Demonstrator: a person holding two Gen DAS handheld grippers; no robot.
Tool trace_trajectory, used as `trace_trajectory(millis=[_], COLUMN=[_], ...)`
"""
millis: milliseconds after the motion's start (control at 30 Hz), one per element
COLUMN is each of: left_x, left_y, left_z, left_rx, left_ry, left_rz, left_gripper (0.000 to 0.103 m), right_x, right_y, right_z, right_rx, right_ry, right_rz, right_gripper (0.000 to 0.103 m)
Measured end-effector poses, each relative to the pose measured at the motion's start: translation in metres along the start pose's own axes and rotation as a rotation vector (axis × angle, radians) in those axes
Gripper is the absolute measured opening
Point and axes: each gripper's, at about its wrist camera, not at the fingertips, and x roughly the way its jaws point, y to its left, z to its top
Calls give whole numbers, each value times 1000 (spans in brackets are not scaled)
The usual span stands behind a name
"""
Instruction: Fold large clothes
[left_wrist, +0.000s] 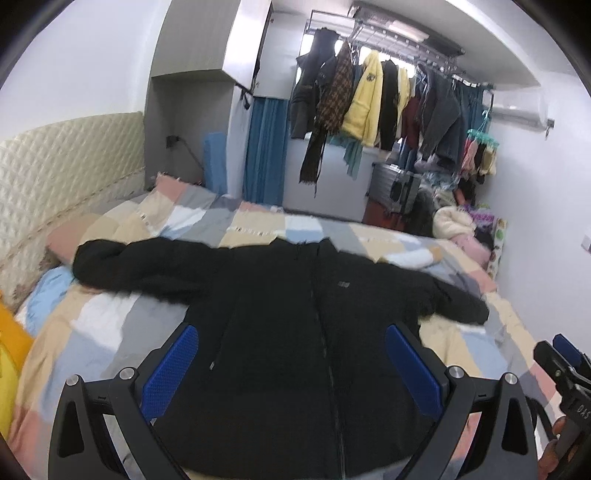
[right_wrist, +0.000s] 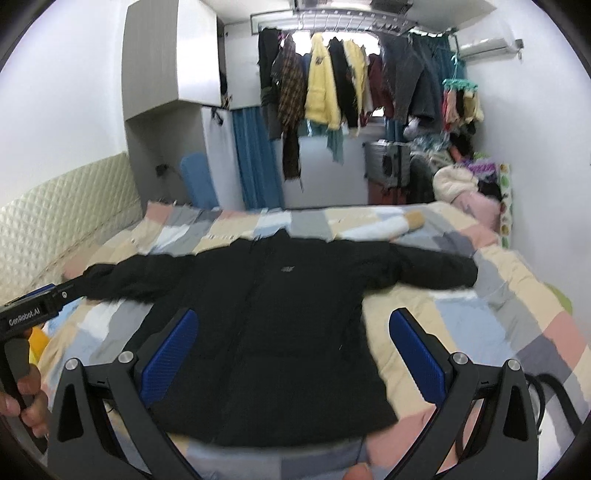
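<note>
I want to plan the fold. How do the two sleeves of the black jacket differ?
In the left wrist view, the sleeve toward the headboard lies bunched, its end on the bedding near the headboard. The sleeve toward the far wall lies straighter, its cuff near the bed's other edge. Both belong to the black jacket, spread outward, untouched by either tool.

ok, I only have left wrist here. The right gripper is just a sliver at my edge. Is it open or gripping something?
Observer: The right gripper is open, fingers wide apart, with nothing between them. It points at the black jacket.
Operator: And the hem? My own fingers cover it.
Observer: The hem lies spread on the bed, unfolded, with its right corner free of both grippers.
</note>
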Motion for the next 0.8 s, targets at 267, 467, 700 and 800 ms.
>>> trace_trajectory(millis=[267, 467, 700, 800], left_x=[63, 102, 137, 145], left_y=[24, 40, 50, 47], left_z=[7, -16, -40, -45], left_rx=[5, 27, 7, 6], left_ry=[-88, -63, -40, -34], left_rz=[62, 93, 69, 57], left_gripper=[103, 103, 103, 103], right_x=[61, 105, 175, 214], right_y=[-44, -82, -125, -166], right_z=[30, 46, 61, 63], right_rx=[23, 59, 34, 143], right_ry=[-38, -54, -34, 4], right_rz=[-52, -63, -208, -189], right_gripper=[103, 103, 103, 103])
